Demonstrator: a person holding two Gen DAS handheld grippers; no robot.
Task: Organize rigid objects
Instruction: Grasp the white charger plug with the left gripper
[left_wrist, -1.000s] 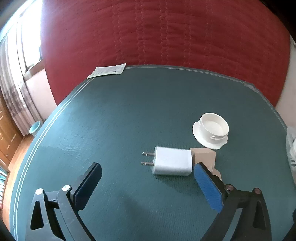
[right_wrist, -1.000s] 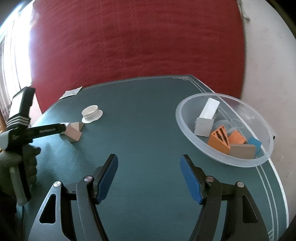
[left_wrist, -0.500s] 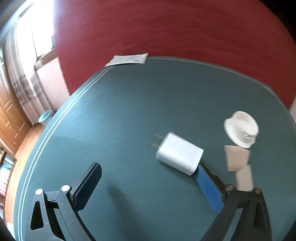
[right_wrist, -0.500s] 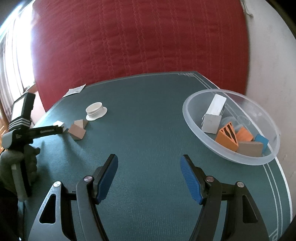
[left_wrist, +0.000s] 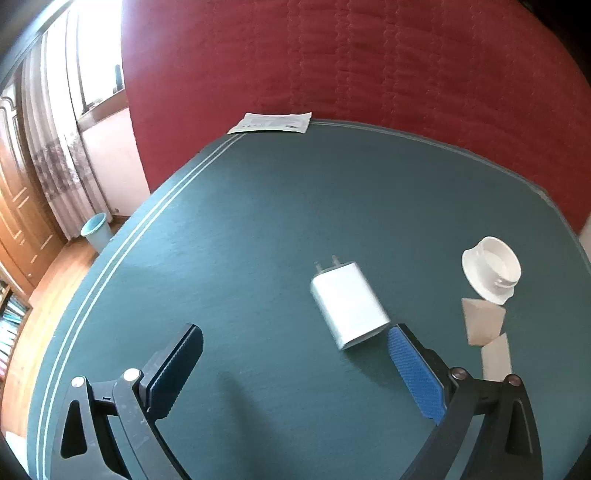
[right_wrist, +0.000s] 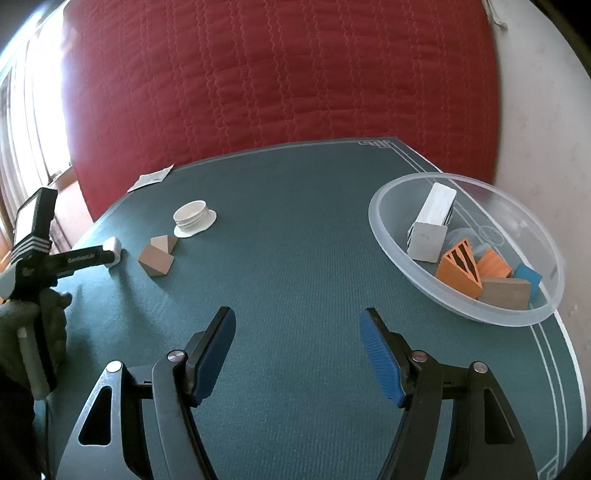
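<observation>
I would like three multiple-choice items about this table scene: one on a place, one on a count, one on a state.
1. Where does the white charger lie?
A. inside the clear bowl
B. on the green table, near the left claw's blue pad
C. on the paper sheet

2. How many orange blocks are in the clear bowl?
A. none
B. two
C. five

3. What is the state of the right claw?
A. open, holding nothing
B. shut on a block
C. shut on the white cap

Answers:
1 B: it lies on the table beside the left claw.
2 B: two orange blocks show there.
3 A: only table shows between its pads.
</observation>
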